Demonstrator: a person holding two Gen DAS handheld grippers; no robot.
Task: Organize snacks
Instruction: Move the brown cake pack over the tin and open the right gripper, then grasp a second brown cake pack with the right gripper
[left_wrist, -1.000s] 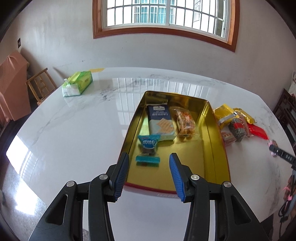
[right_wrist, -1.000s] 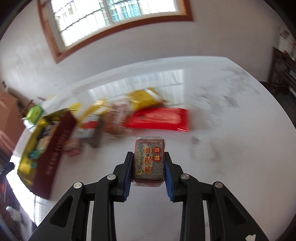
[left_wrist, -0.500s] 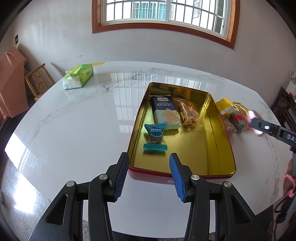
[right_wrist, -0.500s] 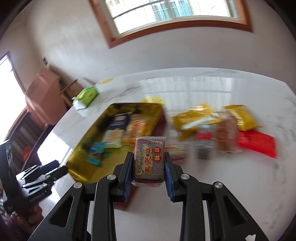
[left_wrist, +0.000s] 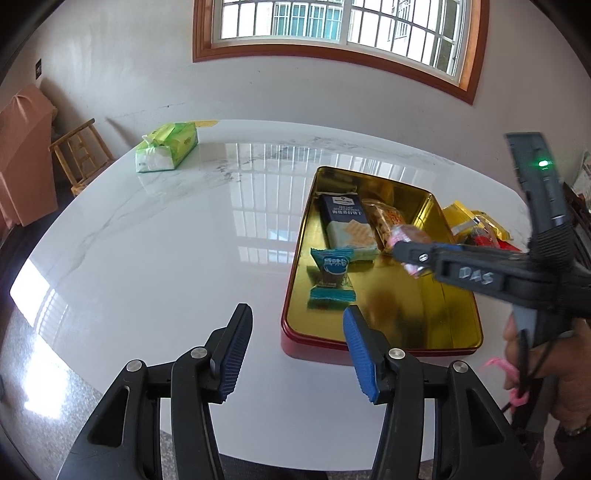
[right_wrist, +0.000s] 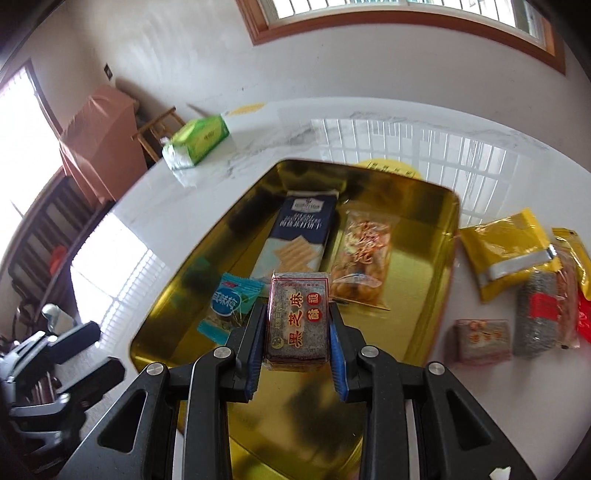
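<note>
While right claw (right_wrist: 297, 328) grips sesame cake (right_wrist: 298, 317), gold tin (right_wrist: 436, 280) below

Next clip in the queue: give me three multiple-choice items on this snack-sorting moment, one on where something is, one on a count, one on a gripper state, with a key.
1. Where is the green tissue pack?
A. inside the gold tin
B. on the table, far-left of the tin
C. among the loose snacks to the right of the tin

2. How many snack packs lie inside the gold tin?
A. one
B. three
C. six

3. What is the right gripper doing?
A. shut on the black sesame cake
B. open and holding nothing
C. shut on the tissue pack

Key: 1 B, it sits apart on the marble table. 2 B, the cracker pack, the clear fried-snack bag and the small blue candy. 3 A, both pads press the cake's sides above the tin.
</note>
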